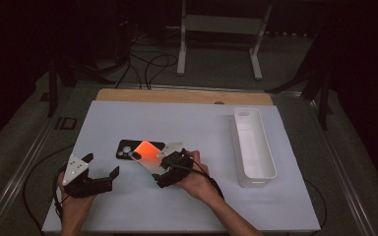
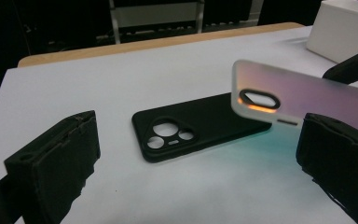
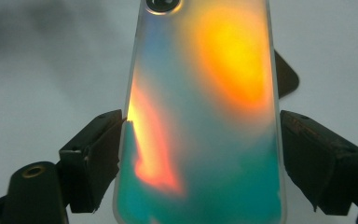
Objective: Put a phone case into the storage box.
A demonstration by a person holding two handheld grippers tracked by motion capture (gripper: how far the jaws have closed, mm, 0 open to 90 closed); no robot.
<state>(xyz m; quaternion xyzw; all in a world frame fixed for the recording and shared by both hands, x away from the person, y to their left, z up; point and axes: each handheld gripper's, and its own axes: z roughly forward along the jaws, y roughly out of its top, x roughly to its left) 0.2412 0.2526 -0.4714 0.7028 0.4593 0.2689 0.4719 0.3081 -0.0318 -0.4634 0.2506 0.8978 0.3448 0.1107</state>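
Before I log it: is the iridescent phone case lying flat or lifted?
Lifted: the right tongs grip the iridescent phone case by its edges, tilted above the black case.

This looks like a lab or recording studio set up for filming. A table [image 1: 103,206] with a white sheet and wooden edge stands in a dark room on grey carpet, with loose black cables [image 1: 150,64], a white metal stand [image 1: 221,24] and dark tripod legs [image 1: 320,88] around it.
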